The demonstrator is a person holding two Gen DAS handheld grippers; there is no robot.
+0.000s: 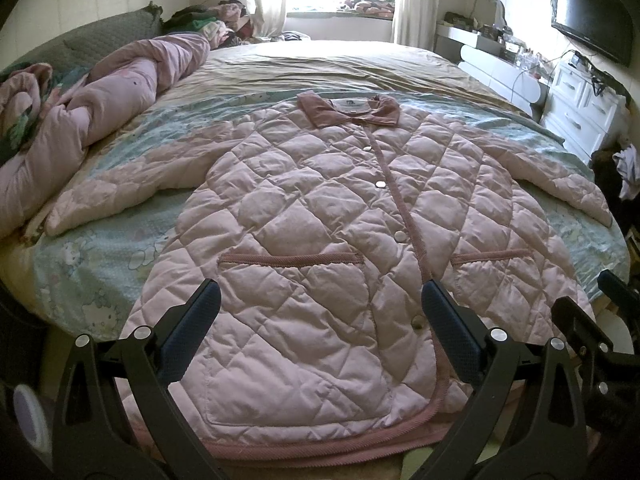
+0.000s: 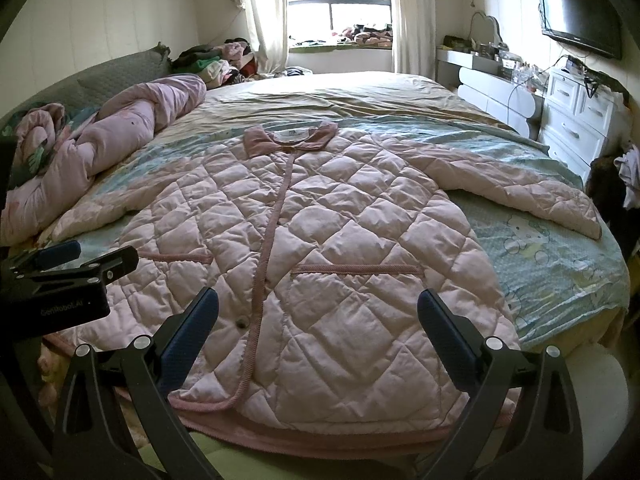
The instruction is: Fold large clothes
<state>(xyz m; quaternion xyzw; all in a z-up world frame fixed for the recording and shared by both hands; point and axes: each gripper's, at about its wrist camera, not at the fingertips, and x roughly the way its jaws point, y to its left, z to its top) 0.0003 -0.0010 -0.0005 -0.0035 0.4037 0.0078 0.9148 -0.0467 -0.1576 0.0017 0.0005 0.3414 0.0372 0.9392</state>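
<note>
A large pink quilted coat [image 1: 320, 216] lies flat and buttoned on the bed, collar away from me, both sleeves spread out; it also shows in the right wrist view [image 2: 320, 232]. My left gripper [image 1: 320, 300] is open and empty, held above the coat's lower left half near the hem. My right gripper [image 2: 318, 304] is open and empty above the lower right half. The left gripper's body shows at the left edge of the right wrist view [image 2: 60, 280], and the right gripper's body shows at the right edge of the left wrist view [image 1: 600, 320].
The bed [image 1: 100, 256] has a light blue cartoon-print sheet. A rolled pink duvet [image 1: 100, 100] lies along its left side. White drawers [image 2: 576, 120] and a wall TV [image 2: 580, 16] stand on the right. Piled clothes [image 2: 216, 60] sit by the window.
</note>
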